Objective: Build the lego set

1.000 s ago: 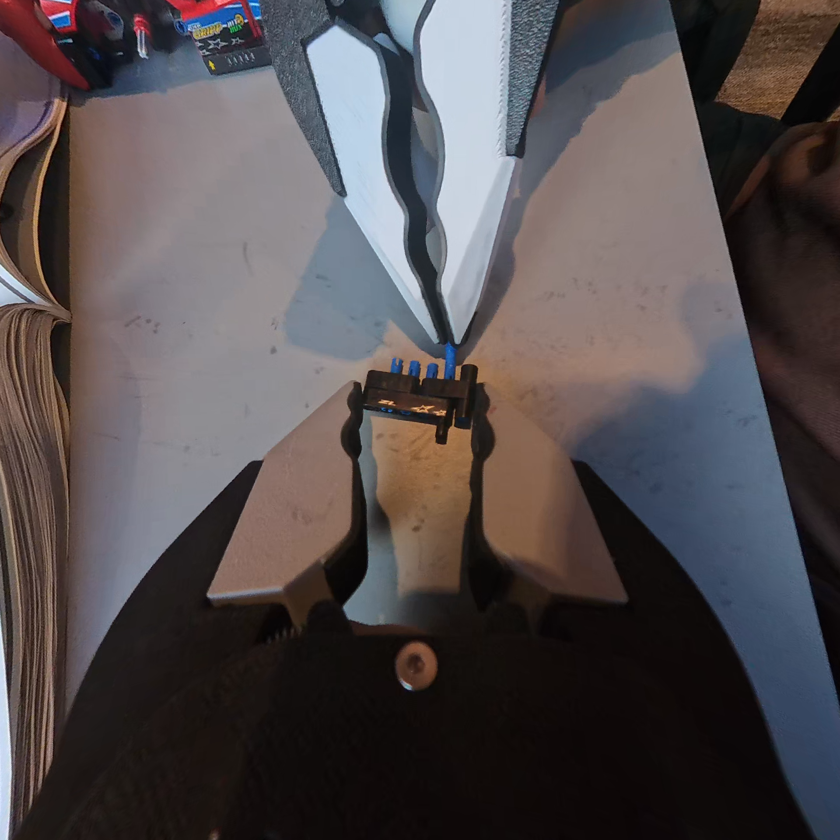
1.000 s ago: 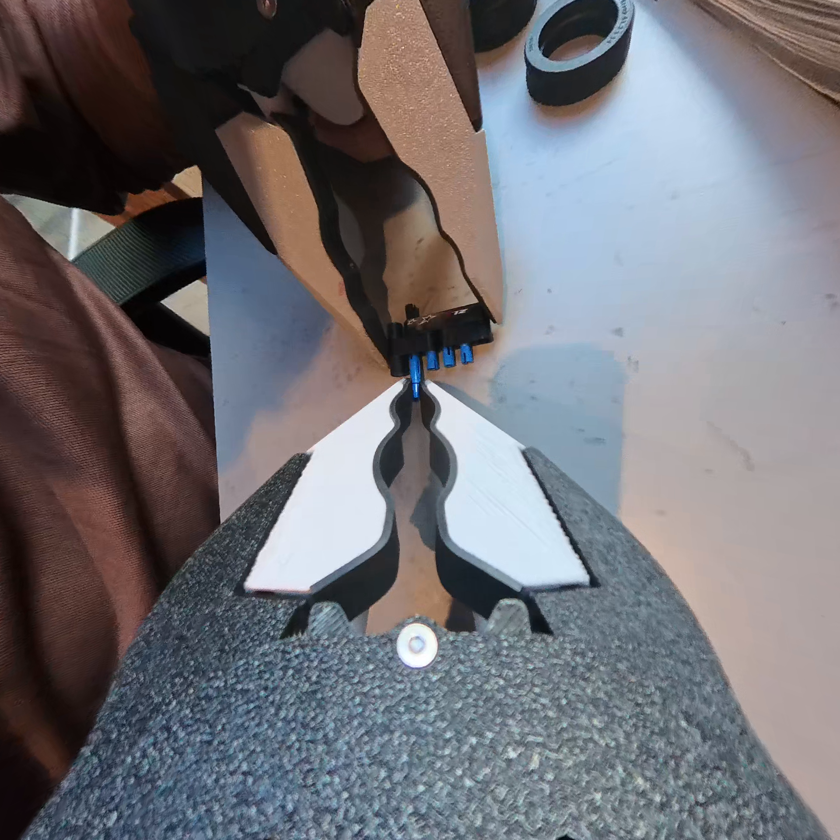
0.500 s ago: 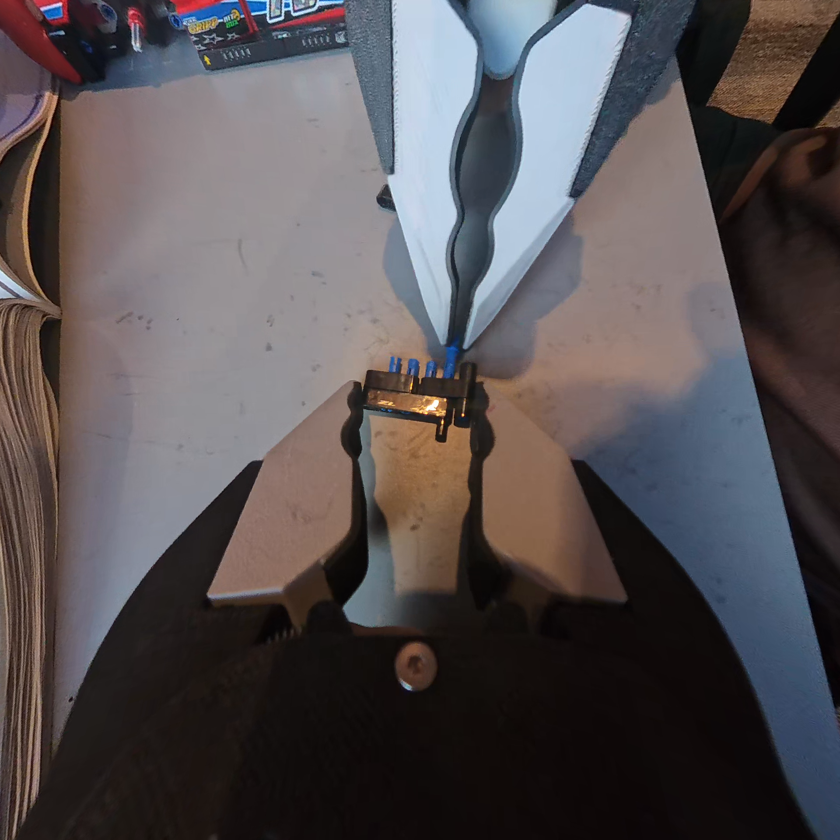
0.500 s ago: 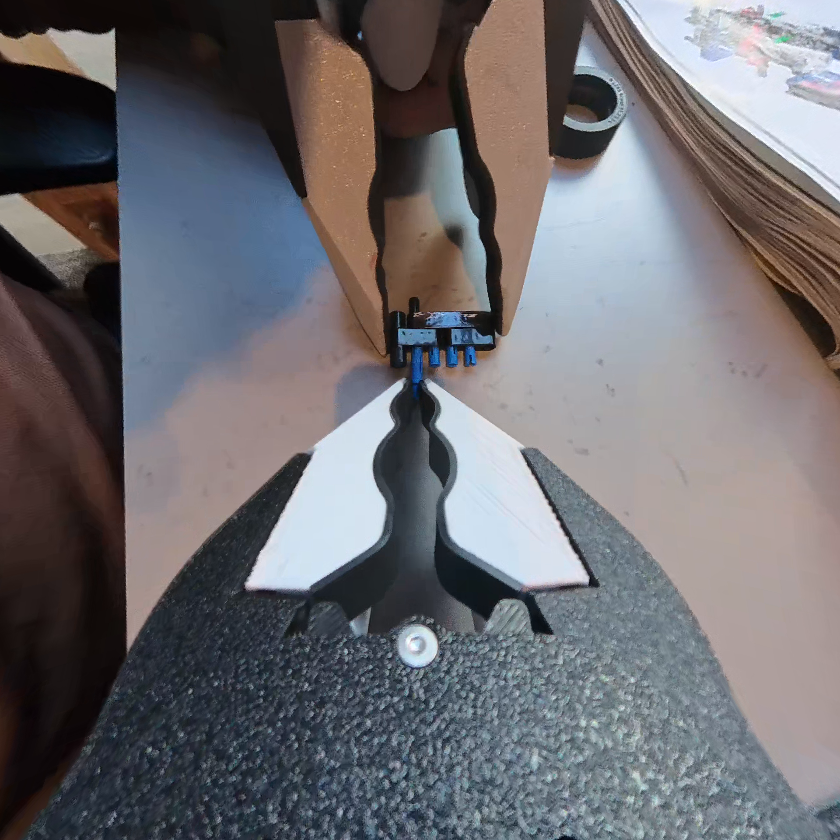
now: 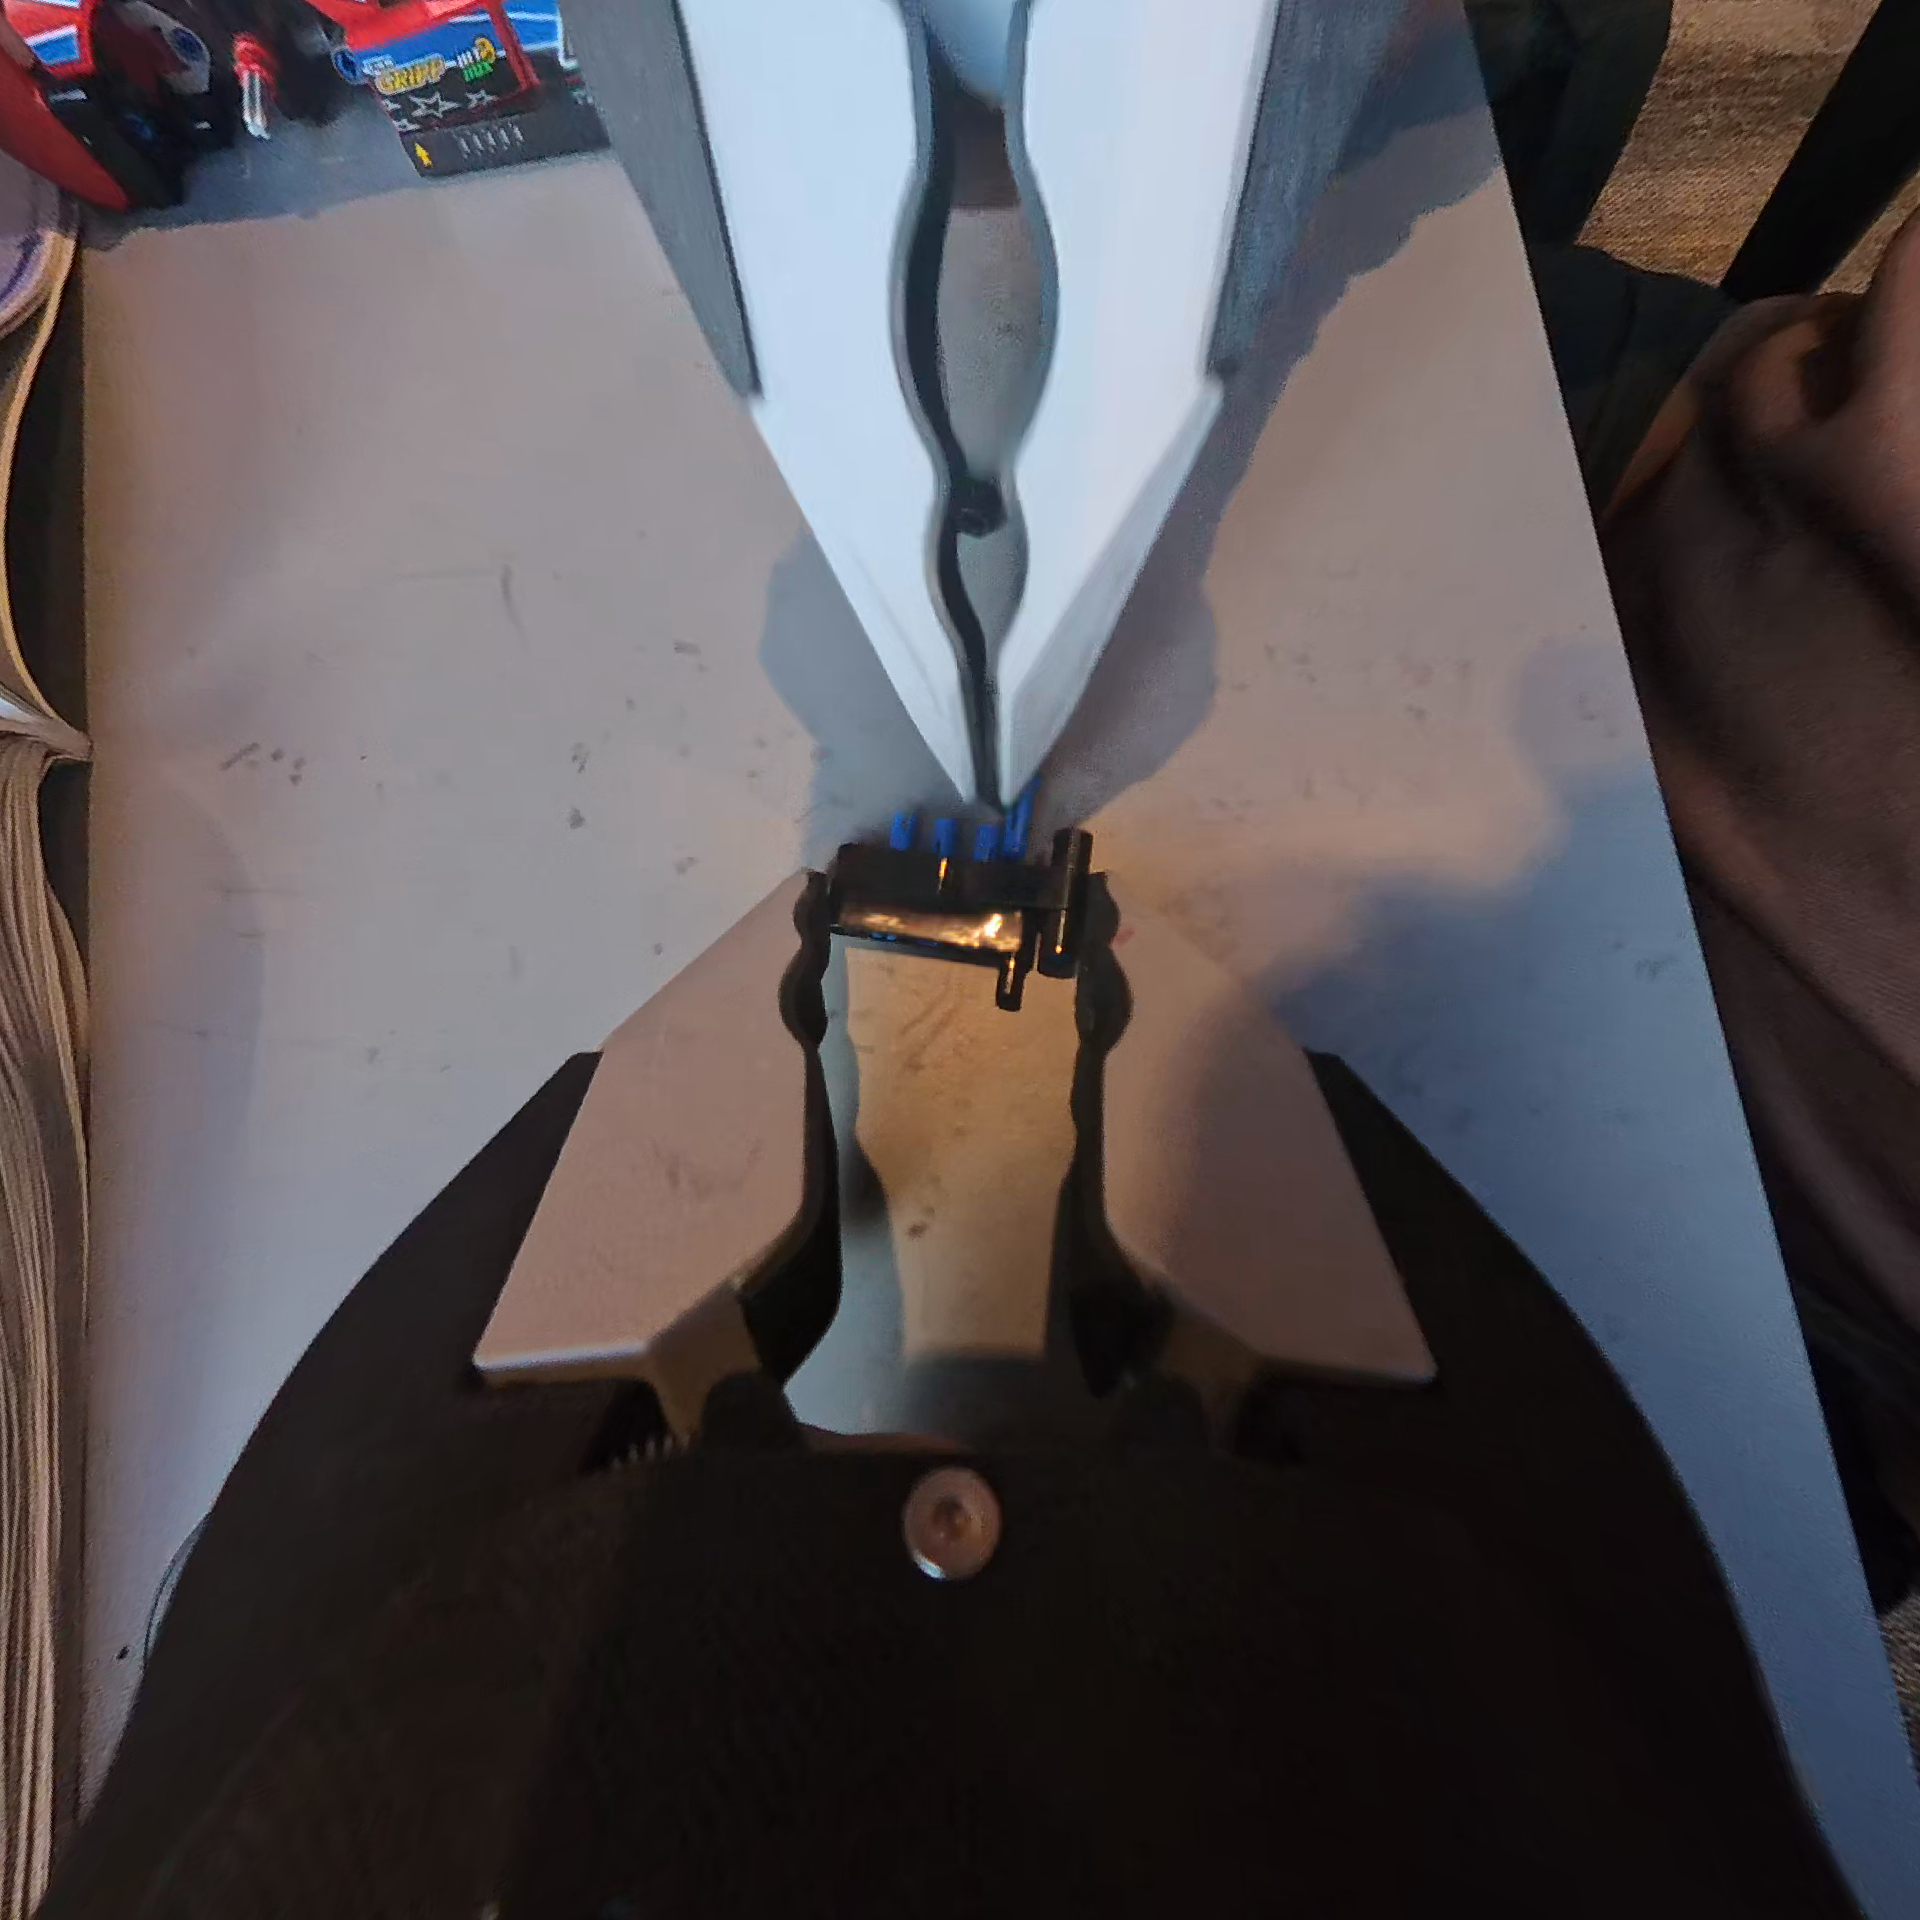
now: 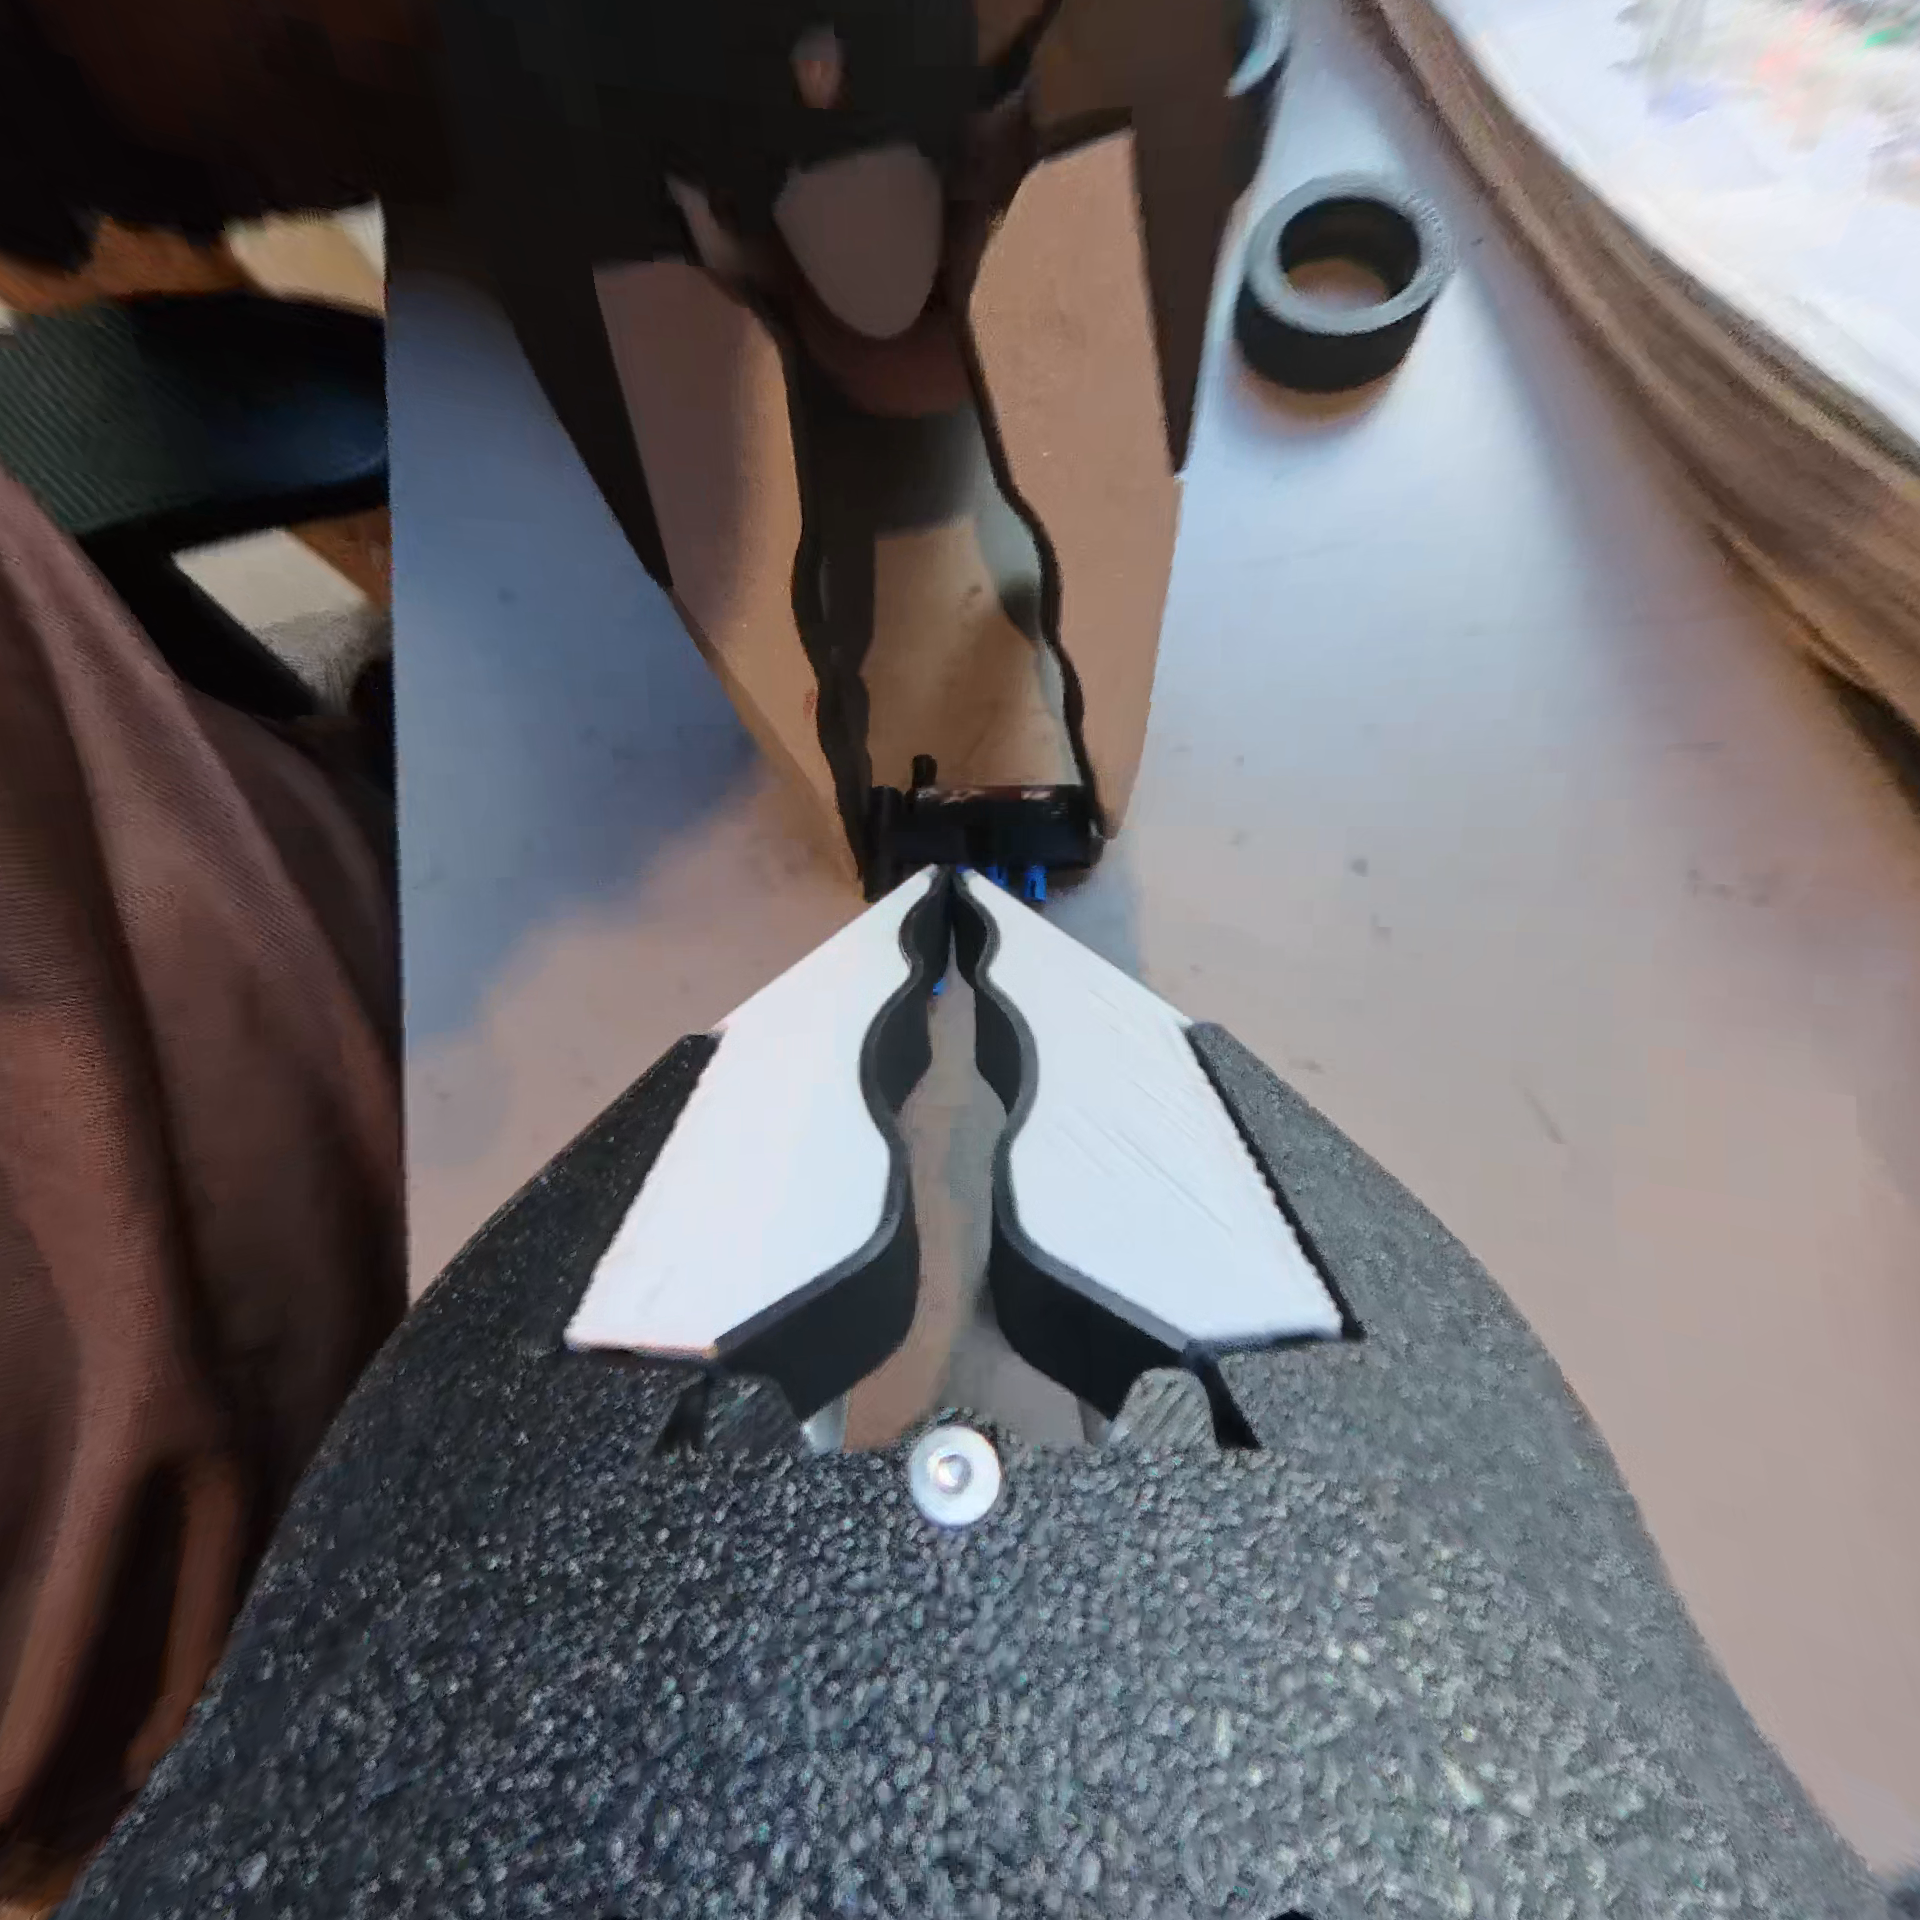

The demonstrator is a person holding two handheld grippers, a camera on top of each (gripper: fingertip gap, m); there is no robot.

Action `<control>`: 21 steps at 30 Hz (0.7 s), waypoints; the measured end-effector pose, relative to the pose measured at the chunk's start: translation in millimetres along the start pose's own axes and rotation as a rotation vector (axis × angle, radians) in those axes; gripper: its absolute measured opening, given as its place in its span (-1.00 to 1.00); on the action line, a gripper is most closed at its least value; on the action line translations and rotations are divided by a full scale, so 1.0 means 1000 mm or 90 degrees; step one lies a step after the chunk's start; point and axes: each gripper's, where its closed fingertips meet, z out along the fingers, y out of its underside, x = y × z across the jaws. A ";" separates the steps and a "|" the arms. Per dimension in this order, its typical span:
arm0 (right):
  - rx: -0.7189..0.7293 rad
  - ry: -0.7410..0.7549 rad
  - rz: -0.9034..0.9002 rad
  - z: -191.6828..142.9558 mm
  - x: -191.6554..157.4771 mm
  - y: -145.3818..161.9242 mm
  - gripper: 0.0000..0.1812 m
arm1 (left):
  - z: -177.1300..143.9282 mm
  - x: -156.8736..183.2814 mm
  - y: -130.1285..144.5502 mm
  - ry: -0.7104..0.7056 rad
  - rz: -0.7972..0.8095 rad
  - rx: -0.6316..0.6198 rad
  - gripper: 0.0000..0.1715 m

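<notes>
You are sitting at a hobby desk, probably in a home or a small office. The grey tabletop (image 5: pixel 416 540) has many small marks and scratches. A thick open booklet (image 6: pixel 1714 343) lies at its edge, and a black ring (image 6: pixel 1340 312) rests beside it. Colourful toy parts and a printed sheet (image 5: pixel 457 94) wait at the far side. A black chair (image 6: pixel 197 416) stands next to the desk.

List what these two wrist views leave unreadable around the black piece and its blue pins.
- Fourth blue pin: left wrist view, its far end is covered by the right gripper; how deep it sits cannot be told.
- Blue pins in the right wrist view: mostly behind the right gripper's white fingers.
- Black piece: small, motion-blurred; hole count unclear.
- Black ring: blurred.
- Red parts: cut off by the frame corner.
</notes>
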 end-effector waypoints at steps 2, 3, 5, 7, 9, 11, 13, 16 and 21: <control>0.042 0.016 0.044 -0.015 0.004 -0.006 -1.00 | 0.000 0.000 0.000 -0.001 0.001 0.000 -0.47; 0.052 0.028 0.055 -0.019 0.004 -0.006 -1.00 | 0.000 0.000 0.000 -0.002 0.002 0.000 -0.47; 0.048 0.071 0.058 -0.023 0.005 0.001 -0.86 | 0.000 0.000 0.000 -0.004 0.002 -0.001 -0.47; 0.034 0.097 0.043 -0.018 0.001 0.009 -0.74 | 0.000 0.000 0.000 -0.004 0.000 -0.002 -0.47; 0.015 0.108 0.018 -0.010 0.000 0.016 -0.69 | 0.000 0.000 0.000 -0.006 0.000 -0.002 -0.47; -0.010 0.097 0.006 -0.001 0.000 0.024 -0.69 | 0.000 0.000 0.000 -0.006 -0.001 -0.003 -0.46; 0.008 0.084 -0.002 0.001 0.002 0.022 -0.80 | 0.000 0.000 0.000 -0.007 0.000 -0.003 -0.46; 0.023 0.055 -0.003 0.004 -0.001 0.020 -0.94 | -0.002 0.000 0.000 -0.016 0.010 -0.010 -0.46; 0.055 0.055 0.035 -0.005 -0.003 0.015 -0.95 | -0.003 0.005 -0.003 -0.014 0.038 -0.010 -0.41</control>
